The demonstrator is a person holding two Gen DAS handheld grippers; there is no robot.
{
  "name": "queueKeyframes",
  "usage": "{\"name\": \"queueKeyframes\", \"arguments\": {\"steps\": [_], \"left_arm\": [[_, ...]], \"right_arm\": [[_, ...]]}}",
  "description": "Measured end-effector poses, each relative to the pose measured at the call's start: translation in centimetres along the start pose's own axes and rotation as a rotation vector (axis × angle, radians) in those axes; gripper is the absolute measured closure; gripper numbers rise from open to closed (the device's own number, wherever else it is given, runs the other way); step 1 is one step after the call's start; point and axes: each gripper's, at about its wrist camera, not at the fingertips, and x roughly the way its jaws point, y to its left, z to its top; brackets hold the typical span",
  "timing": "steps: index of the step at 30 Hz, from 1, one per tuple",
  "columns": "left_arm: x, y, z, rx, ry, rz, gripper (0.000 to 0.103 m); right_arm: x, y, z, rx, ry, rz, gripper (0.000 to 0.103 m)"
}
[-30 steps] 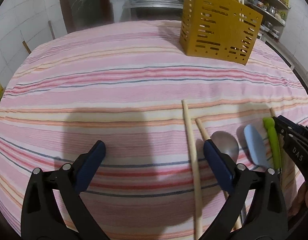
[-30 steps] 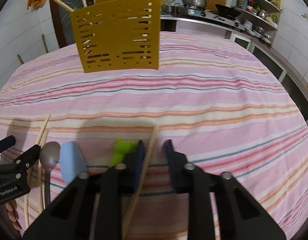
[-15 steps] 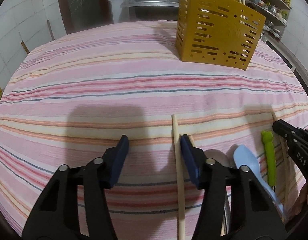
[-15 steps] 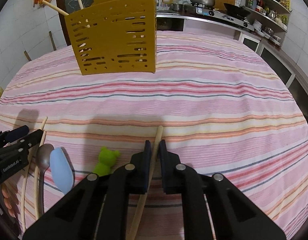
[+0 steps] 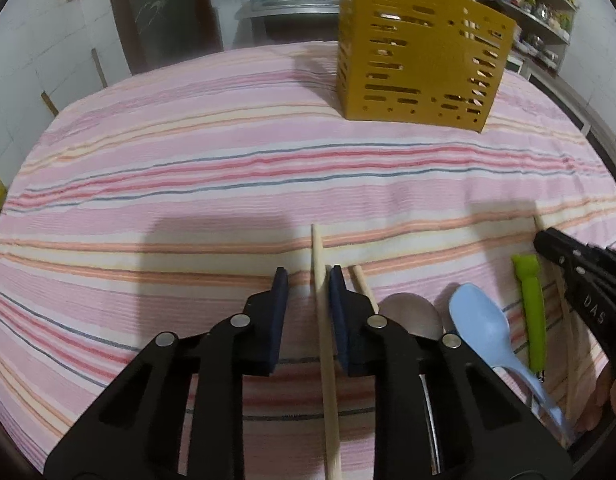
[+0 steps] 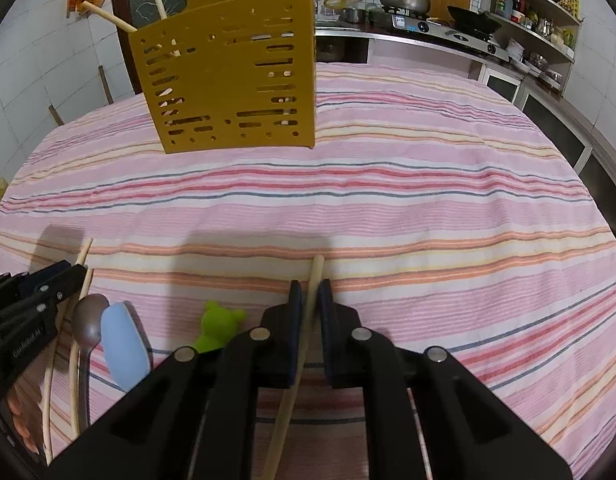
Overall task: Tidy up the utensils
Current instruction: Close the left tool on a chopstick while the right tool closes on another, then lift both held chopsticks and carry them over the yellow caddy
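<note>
In the left wrist view my left gripper (image 5: 305, 282) has narrowed around a wooden chopstick (image 5: 326, 360); a small gap remains on the left pad side. A second chopstick (image 5: 363, 286), a metal spoon (image 5: 414, 314), a blue spoon (image 5: 484, 330) and a green-handled utensil (image 5: 532, 308) lie to its right on the striped cloth. In the right wrist view my right gripper (image 6: 309, 286) is shut on another wooden chopstick (image 6: 291, 380). The yellow slotted utensil holder (image 5: 420, 68) stands at the far side, with chopsticks in it; it also shows in the right wrist view (image 6: 231, 76).
The table carries a pink striped cloth (image 6: 428, 200). In the right wrist view a kitchen counter with a stove and pots (image 6: 428, 20) lies behind the table, shelves (image 6: 540, 20) at the right. The other gripper (image 6: 23, 316) shows at the left edge.
My left gripper has shifted right over the chopstick and closed from wide open to almost shut around it. My right gripper closed on its chopstick and has lifted slightly.
</note>
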Motion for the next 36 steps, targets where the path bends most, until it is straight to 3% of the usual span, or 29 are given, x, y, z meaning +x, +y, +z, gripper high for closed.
{"name": "queueKeyframes", "arguments": {"steps": [7,20,28,36], "left_arm": [[0.4,0.7,0.6,-0.037,0.009,-0.038,0.097],[-1.4,2.0,0.7,-0.066,-0.078,-0.058,0.099],[-5.8,2.9,1.1,-0.073,-0.231,-0.047,0.099],[-10.5,4.4,1.9,-0.106,-0.402,-0.065,0.099]], "right_arm": [[-0.1,-0.5,0.2,0.026,-0.011,0.03,0.094],[-2.2,-1.3,0.4,0.037,-0.112,0.045,0.097],[-4.4,-2.3,1.0,0.076,-0.212,0.089,0.097],[-7.9,-3.7,1.8,0.132,-0.376,0.136,0.097]]}}
